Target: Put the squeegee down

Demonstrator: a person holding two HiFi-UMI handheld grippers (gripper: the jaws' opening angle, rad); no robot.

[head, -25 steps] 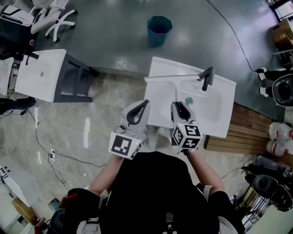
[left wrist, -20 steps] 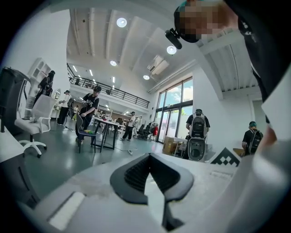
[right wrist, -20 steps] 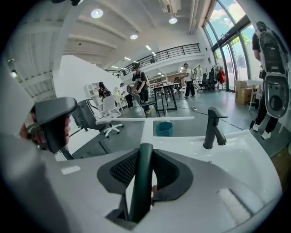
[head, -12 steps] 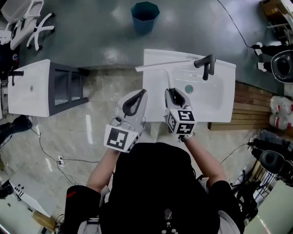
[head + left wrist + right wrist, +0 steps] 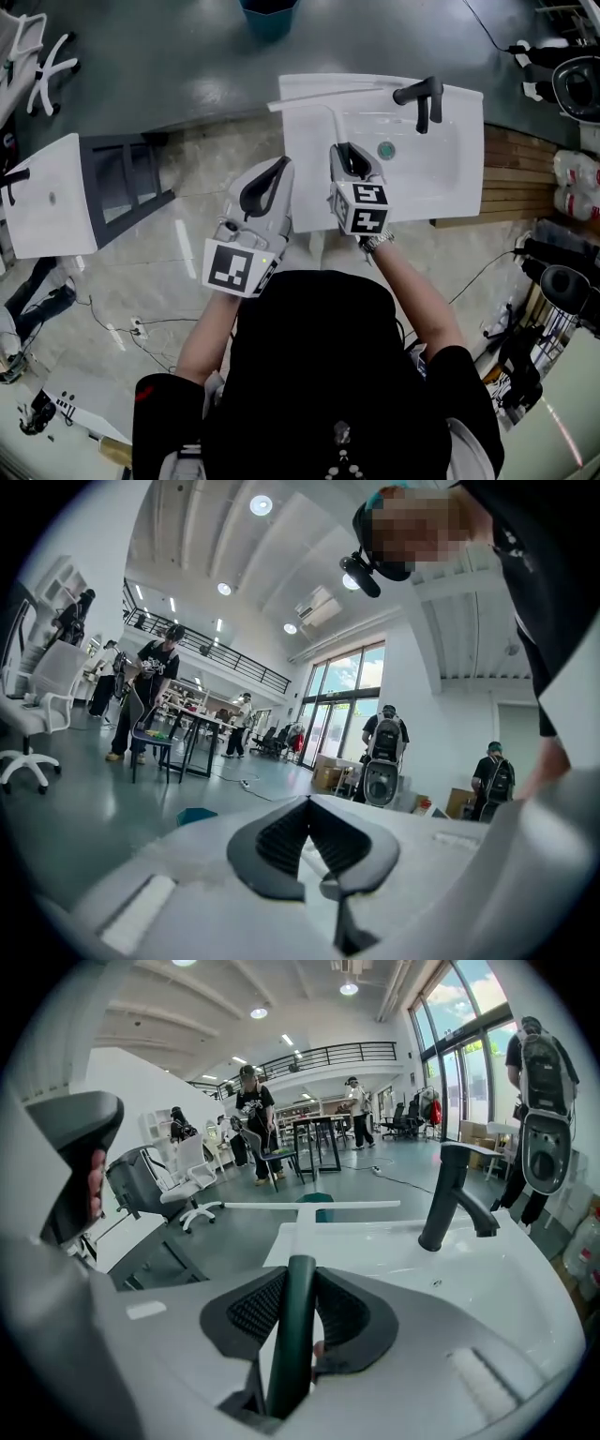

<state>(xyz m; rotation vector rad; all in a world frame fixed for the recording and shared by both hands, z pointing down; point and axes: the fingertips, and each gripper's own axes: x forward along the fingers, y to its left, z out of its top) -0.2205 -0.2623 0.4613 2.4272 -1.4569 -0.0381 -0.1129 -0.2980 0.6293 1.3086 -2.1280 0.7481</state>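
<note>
Left tongs (image 5: pixel 307 803): tips together, nothing in them, just off the sink's left edge. Right tongs (image 5: pixel 300 1281): clenched on the dark handle of the squeegee (image 5: pixel 323 97), over the white sink (image 5: pixel 441 187). Its pale blade runs along the far-left rim, left of the black tap (image 5: pixel 422 94). Whether it touches the rim is unclear.

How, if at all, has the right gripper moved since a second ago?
Yes. The right gripper shifted left, away from the round green drain, toward the white ceramic sink's left rim.
</note>
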